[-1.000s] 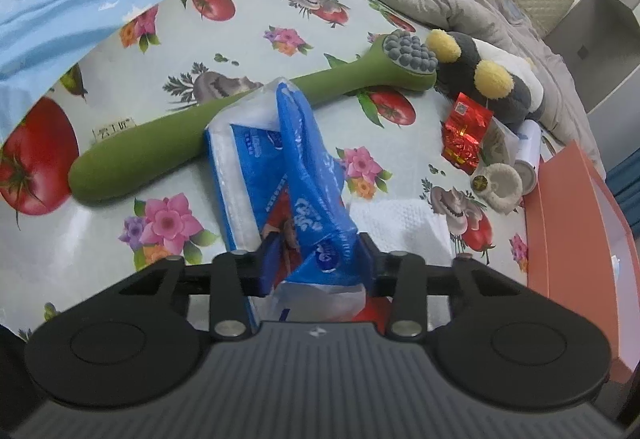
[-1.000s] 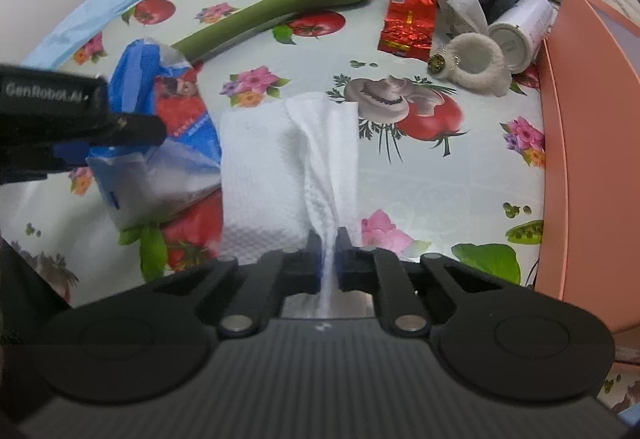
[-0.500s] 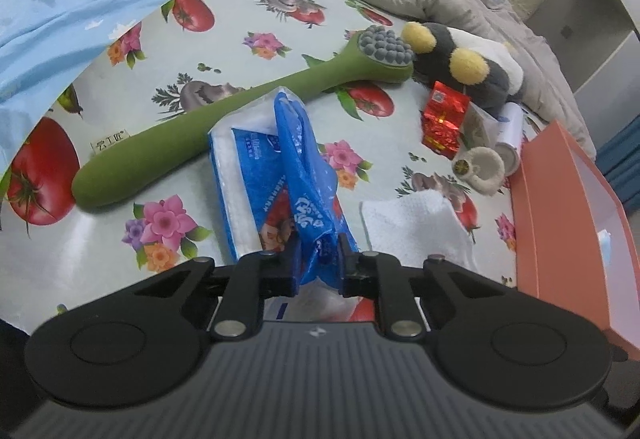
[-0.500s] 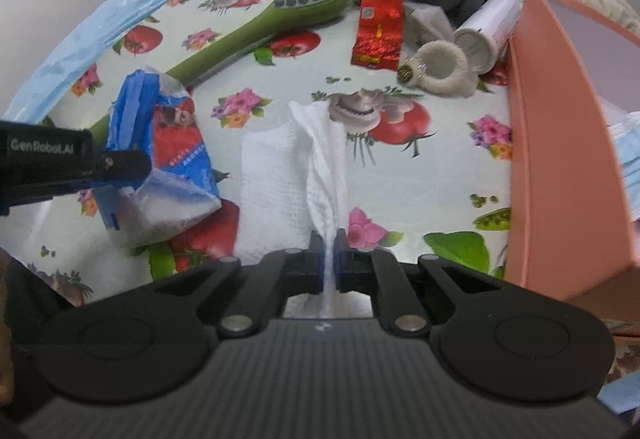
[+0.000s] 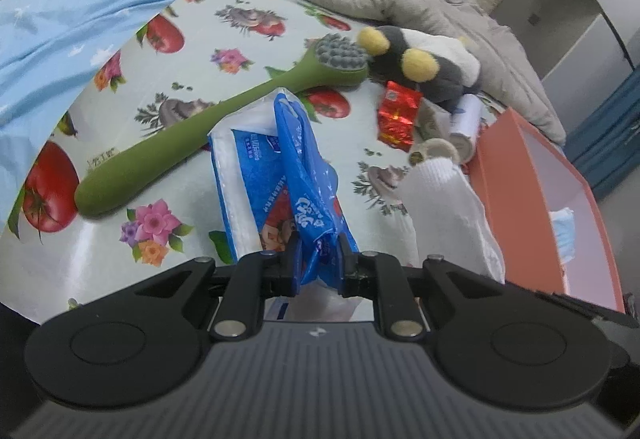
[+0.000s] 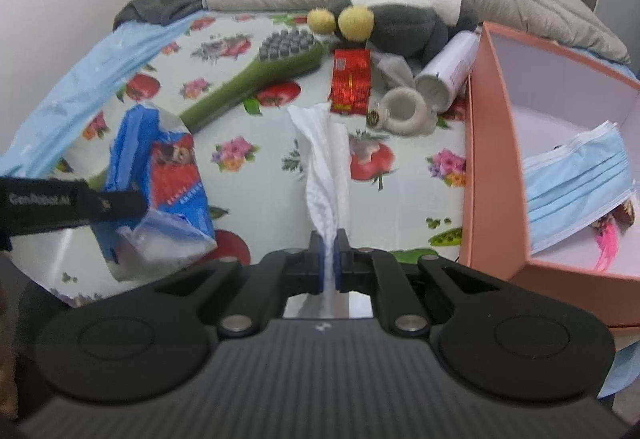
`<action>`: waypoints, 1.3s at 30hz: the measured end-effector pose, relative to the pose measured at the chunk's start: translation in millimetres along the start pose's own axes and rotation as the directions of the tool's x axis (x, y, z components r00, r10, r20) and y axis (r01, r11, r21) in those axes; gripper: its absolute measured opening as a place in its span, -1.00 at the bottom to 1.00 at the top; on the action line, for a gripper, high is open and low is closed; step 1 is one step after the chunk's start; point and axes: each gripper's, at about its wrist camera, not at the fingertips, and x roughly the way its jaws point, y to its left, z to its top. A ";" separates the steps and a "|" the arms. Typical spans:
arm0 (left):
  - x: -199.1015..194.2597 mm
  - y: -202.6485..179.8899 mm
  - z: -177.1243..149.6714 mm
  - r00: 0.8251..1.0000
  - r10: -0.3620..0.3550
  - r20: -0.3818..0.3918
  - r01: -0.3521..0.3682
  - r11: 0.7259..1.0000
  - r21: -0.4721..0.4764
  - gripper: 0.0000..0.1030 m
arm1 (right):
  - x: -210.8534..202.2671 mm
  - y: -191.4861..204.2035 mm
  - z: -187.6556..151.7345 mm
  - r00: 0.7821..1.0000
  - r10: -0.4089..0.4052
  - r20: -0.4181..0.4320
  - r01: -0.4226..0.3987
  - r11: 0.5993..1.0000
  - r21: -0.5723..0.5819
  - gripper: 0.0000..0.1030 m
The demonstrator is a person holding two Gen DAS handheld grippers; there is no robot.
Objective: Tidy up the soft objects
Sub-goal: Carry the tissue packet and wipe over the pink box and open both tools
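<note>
My left gripper (image 5: 318, 263) is shut on the bunched blue wrapper of a tissue pack (image 5: 276, 175), which hangs lifted above the flowered cloth. From the right wrist view the same tissue pack (image 6: 168, 175) shows at left with the left gripper (image 6: 116, 203) pinching its wrapper. My right gripper (image 6: 329, 265) is shut on a white tissue (image 6: 326, 159) that rises in a crumpled strip off the cloth; in the left wrist view the white tissue (image 5: 452, 207) hangs at right.
A pink open box (image 6: 492, 143) at right holds blue face masks (image 6: 576, 183). On the cloth lie a green long-handled brush (image 5: 224, 123), a red packet (image 5: 398, 115), a white fluffy ring (image 6: 402, 109), a white tube (image 6: 448, 73) and a plush toy (image 6: 400, 19). Grey bedding lies behind.
The left jaws closed on the blue wrapper and lifted the tissue pack. The right gripper rose with the white tissue, drawing it up from flat into a hanging strip; the pink box came into fuller view.
</note>
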 end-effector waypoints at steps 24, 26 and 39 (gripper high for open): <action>-94.7 -68.3 18.8 0.984 -0.149 0.097 0.133 0.979 0.158 -0.64 | -103.2 -14.2 34.0 0.971 0.006 0.240 -0.017 0.999 0.045 -0.84; -98.7 -74.3 22.2 0.981 -0.164 0.102 0.145 0.975 0.169 -0.64 | -108.9 -17.0 37.1 0.967 0.001 0.256 -0.014 0.999 0.050 -0.84; -110.0 -137.0 45.1 0.956 -0.264 0.130 0.219 0.933 0.286 -0.64 | -142.6 -49.8 56.0 0.931 -0.061 0.360 0.030 0.995 0.092 -0.84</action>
